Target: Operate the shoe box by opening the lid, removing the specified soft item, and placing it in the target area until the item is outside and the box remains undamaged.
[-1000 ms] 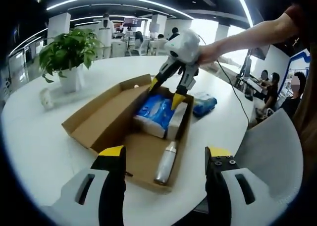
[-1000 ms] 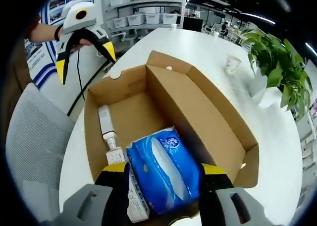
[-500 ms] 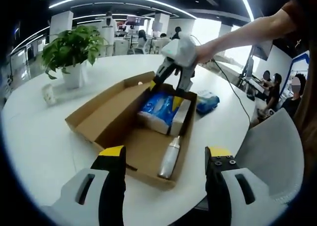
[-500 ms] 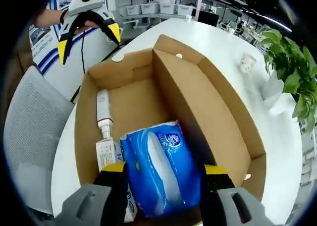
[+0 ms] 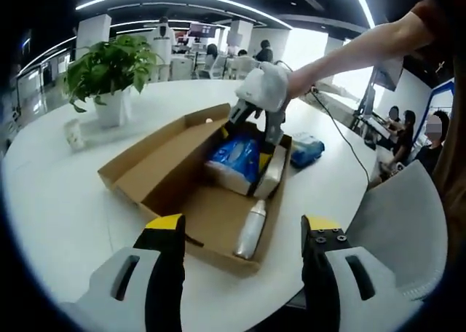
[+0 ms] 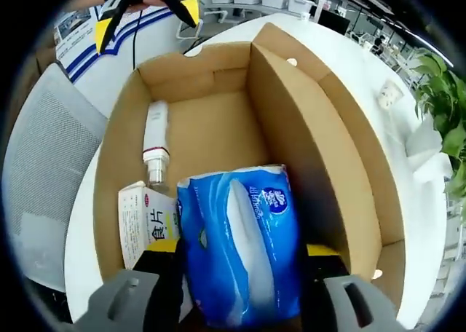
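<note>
Right gripper view: the blue tissue pack (image 6: 240, 244) lies inside the open shoe box (image 6: 328, 135), the right claw (image 6: 240, 248) spread wide around it, jaws either side. Beside it, a small carton (image 6: 145, 223) and a bottle (image 6: 154, 143). Left claw (image 5: 244, 223) hovers apart over the white surface (image 5: 58, 201).

We cannot read the print on the small carton (image 6: 145, 226), and the blue tissue pack (image 6: 240, 244) covers its right side. The right gripper's (image 5: 251, 139) fingertips sink behind the pack (image 5: 234, 161), so contact is perhaps made.
</note>
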`<state>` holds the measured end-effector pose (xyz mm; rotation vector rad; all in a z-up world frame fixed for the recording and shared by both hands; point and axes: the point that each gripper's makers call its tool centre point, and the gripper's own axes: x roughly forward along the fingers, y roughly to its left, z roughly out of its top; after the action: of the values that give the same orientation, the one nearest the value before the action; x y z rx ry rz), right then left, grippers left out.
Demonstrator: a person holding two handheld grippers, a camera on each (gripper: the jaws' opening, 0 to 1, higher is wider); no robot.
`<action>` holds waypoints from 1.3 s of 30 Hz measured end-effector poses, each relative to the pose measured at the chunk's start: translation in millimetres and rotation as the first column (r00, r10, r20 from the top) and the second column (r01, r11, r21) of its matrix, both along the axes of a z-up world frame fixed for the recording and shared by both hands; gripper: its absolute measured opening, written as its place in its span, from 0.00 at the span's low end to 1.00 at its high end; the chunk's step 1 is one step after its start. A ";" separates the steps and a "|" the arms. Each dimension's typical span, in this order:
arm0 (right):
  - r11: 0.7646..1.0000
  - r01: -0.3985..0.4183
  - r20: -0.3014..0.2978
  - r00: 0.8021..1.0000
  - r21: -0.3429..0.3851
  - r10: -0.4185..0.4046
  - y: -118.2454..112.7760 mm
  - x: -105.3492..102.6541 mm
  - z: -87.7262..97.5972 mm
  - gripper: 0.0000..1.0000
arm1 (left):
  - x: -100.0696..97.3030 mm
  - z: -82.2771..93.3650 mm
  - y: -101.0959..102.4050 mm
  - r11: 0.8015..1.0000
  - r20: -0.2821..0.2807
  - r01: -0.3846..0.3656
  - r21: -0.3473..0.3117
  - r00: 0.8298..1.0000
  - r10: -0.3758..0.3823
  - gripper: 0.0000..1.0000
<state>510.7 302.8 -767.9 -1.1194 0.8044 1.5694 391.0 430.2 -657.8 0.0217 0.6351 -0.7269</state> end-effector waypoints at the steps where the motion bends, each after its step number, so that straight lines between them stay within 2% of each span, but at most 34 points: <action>1: 1.000 0.002 -0.003 1.000 -0.003 -0.002 0.7 0.0 -1.7 0.62 | 0.5 0.6 -0.1 1.000 0.001 0.000 -0.002 1.000 0.000 0.64; 14: 1.000 -0.009 0.028 1.000 -0.026 0.009 2.2 -1.5 -13.7 0.60 | -0.8 -1.0 6.6 1.000 -0.002 -0.007 0.003 1.000 0.007 0.64; 24: 1.000 0.008 0.048 0.999 -0.013 -0.008 2.9 -6.1 -5.0 0.46 | -4.0 -0.3 9.4 1.000 -0.003 -0.019 -0.001 1.000 0.019 0.63; 29: 1.000 0.000 0.051 0.999 -0.013 0.001 4.1 -5.2 -5.9 0.45 | -5.3 2.8 13.4 1.000 0.003 -0.026 0.002 1.000 0.025 0.63; 39: 1.000 0.017 0.063 0.998 0.010 -0.018 8.4 -5.7 7.3 0.44 | -12.5 8.0 16.4 1.000 0.009 -0.026 0.007 1.000 0.026 0.63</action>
<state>505.1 311.2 -760.6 -1.1461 0.7619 1.5149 378.5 446.5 -649.9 0.0230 0.6281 -0.6990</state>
